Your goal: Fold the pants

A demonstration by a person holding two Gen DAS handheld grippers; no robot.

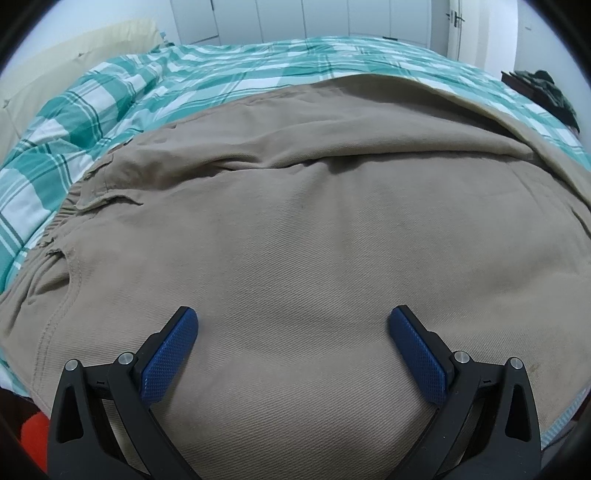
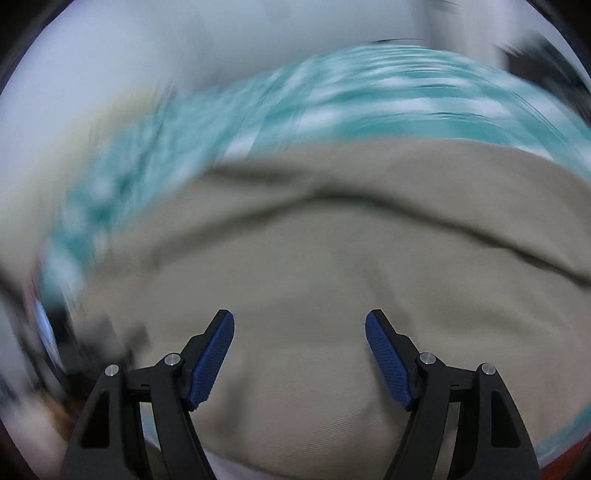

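Checked bedspread (image 1: 92, 122), khaki pants (image 1: 314, 229), white wardrobe doors (image 1: 280, 18)

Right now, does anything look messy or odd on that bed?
Somewhat: the khaki pants lie rumpled on the plaid bedspread, with one layer creased over another. The right wrist view is blurred.

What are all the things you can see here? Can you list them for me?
pants: one, tan, spread over the bed, filling the middle
blanket: one, green and white checks, under the pants
pillow: one, cream, far left
closet doors: white, behind the bed
door handle: one, dark, far right
dark clothes: one heap, right edge
left gripper: black, blue pads, open above the pants
right gripper: same, open; blurry view
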